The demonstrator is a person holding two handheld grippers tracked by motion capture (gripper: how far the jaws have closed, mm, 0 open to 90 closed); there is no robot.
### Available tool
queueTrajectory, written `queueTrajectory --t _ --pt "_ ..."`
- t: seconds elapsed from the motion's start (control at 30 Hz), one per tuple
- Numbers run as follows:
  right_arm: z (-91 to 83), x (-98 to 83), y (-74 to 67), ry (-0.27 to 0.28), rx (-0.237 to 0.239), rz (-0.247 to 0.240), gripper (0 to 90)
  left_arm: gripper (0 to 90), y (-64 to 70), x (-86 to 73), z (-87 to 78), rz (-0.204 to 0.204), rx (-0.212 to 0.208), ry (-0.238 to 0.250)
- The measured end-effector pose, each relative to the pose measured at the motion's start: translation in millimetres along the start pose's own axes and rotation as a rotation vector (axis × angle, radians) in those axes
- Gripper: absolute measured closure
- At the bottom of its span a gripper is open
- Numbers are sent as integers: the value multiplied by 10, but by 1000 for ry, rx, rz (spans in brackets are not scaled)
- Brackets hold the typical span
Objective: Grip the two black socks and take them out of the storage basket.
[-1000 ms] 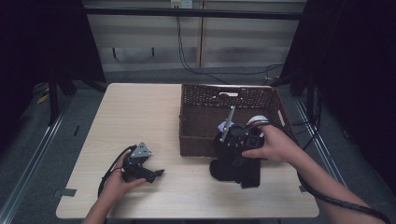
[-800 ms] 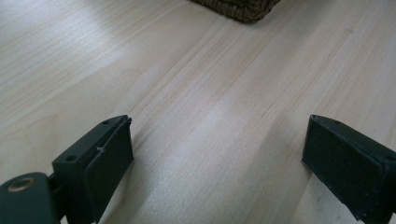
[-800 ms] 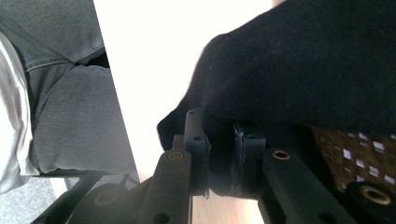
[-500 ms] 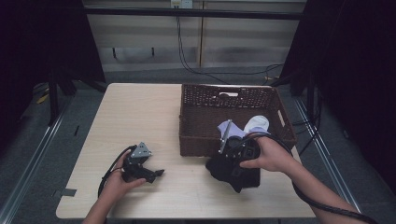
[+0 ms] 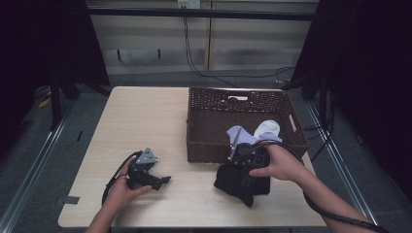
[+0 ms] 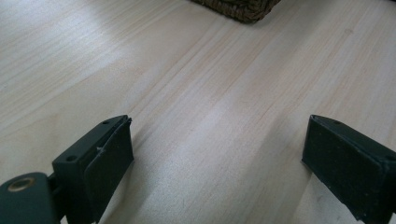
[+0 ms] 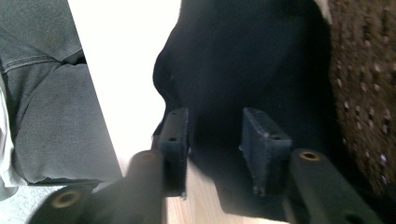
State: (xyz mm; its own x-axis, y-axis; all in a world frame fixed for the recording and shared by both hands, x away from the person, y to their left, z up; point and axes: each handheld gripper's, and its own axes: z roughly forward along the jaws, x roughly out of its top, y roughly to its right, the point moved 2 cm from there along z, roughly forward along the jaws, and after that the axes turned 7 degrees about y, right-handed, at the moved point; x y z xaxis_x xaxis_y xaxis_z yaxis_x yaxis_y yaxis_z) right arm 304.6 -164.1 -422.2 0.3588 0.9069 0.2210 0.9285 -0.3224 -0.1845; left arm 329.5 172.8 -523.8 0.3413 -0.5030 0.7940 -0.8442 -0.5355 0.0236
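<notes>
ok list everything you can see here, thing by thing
black garment: 1, black, on the table in front of the basket, under the right gripper
basket: 1, dark brown wicker, far right part of the table
pale cloth items: at least 2, white and light lilac, inside the basket near its front wall
table: 1, light wood
left gripper: 1, black, low over the table at near left, jaws wide apart with nothing between them
right gripper: 1, black, over the black garment, jaws just been opening, cloth between them, pads not pressing

A lab-like recording booth is showing: black curtains [image 5: 43,43] are flanking the pale wooden worktop [image 5: 141,121], and black cables [image 5: 194,48] are trailing down the grey panelled wall [image 5: 252,43].
</notes>
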Motion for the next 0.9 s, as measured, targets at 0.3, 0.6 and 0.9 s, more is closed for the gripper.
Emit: queueTrajectory --t 0.3,0.6,0.9 --pt "-78 -97 14 20 -47 44 384 79 0 0 -2 0 1 -1" --pt "-103 -342 7 -3 -111 90 336 79 1 0 -1 -1 1 -1" --pt "-102 -644 60 28 -124 149 292 78 1 0 -1 -1 2 -1"
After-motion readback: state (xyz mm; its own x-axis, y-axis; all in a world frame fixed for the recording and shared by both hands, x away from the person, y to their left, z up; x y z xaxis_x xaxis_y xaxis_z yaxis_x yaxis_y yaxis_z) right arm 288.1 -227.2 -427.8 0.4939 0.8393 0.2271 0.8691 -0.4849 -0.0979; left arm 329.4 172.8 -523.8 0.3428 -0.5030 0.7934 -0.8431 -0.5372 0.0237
